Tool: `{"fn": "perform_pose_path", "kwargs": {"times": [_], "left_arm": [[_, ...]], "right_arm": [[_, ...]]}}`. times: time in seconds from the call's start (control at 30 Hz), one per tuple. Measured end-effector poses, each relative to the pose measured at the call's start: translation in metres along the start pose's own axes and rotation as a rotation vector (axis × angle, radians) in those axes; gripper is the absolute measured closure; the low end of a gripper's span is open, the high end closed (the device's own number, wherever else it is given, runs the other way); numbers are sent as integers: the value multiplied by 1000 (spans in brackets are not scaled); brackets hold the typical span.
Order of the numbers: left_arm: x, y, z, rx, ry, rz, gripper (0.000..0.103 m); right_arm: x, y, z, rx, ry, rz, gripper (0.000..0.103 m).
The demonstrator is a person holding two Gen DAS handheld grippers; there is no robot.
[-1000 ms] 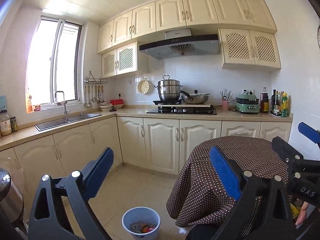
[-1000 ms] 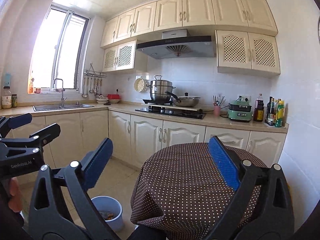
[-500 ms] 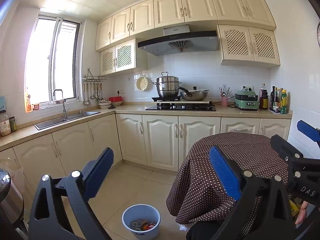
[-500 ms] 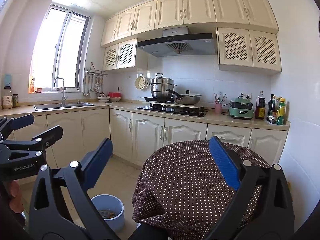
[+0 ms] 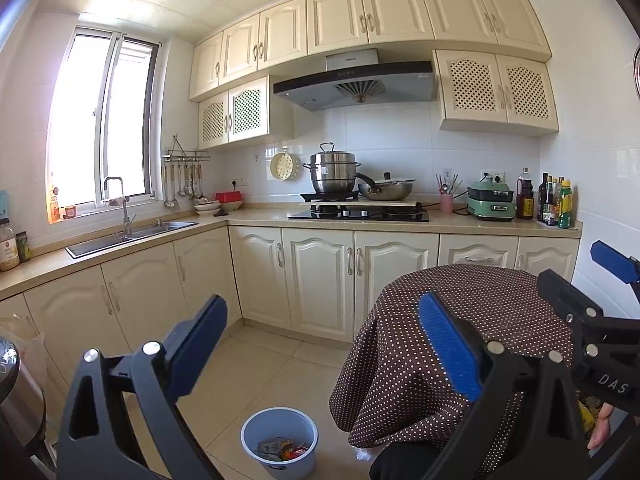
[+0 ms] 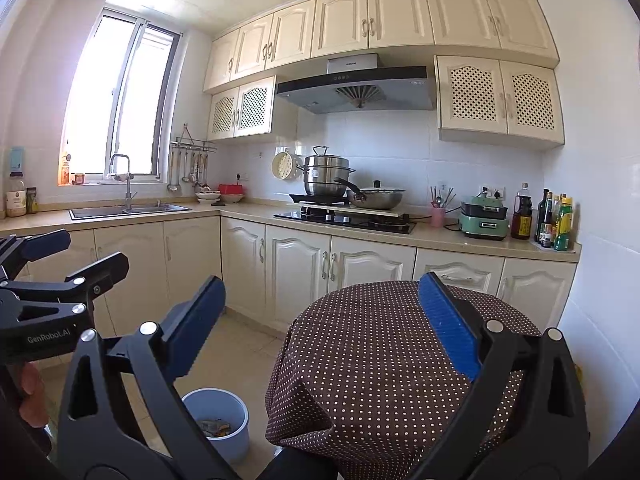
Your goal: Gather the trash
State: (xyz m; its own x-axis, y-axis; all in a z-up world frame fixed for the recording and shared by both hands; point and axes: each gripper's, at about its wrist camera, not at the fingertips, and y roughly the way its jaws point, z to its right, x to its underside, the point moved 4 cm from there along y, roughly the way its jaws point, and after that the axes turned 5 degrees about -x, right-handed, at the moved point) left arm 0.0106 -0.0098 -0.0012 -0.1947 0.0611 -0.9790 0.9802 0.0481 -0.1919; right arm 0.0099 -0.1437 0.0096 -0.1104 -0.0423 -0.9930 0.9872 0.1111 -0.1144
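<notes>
A light blue trash bin (image 5: 279,442) stands on the tiled floor left of the round table (image 5: 472,320), with wrappers and scraps inside; it also shows in the right wrist view (image 6: 218,420). The table, under a brown polka-dot cloth (image 6: 380,352), has nothing on its visible top. My left gripper (image 5: 322,344) is open and empty, held above the floor and bin. My right gripper (image 6: 320,320) is open and empty, held over the table's near edge. Each gripper shows at the side of the other's view.
Cream base cabinets (image 5: 320,280) run along the left and back walls, with a sink (image 5: 128,236), a stove with pots (image 5: 360,208), an appliance and bottles (image 5: 554,204) on the counter. A metal canister (image 5: 16,392) stands at the far left. Tiled floor lies between cabinets and table.
Both views have tilted slightly downward, so the bin and table show a little more. Both grippers stay open and empty.
</notes>
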Motion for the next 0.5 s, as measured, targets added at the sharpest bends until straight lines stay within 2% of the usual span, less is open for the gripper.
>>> {"fn": "perform_pose_path", "kwargs": {"times": [0.5], "left_arm": [[0,1,-1,-1,4,-5,8]], "right_arm": [[1,1,-1,-3,2,-4,8]]}}
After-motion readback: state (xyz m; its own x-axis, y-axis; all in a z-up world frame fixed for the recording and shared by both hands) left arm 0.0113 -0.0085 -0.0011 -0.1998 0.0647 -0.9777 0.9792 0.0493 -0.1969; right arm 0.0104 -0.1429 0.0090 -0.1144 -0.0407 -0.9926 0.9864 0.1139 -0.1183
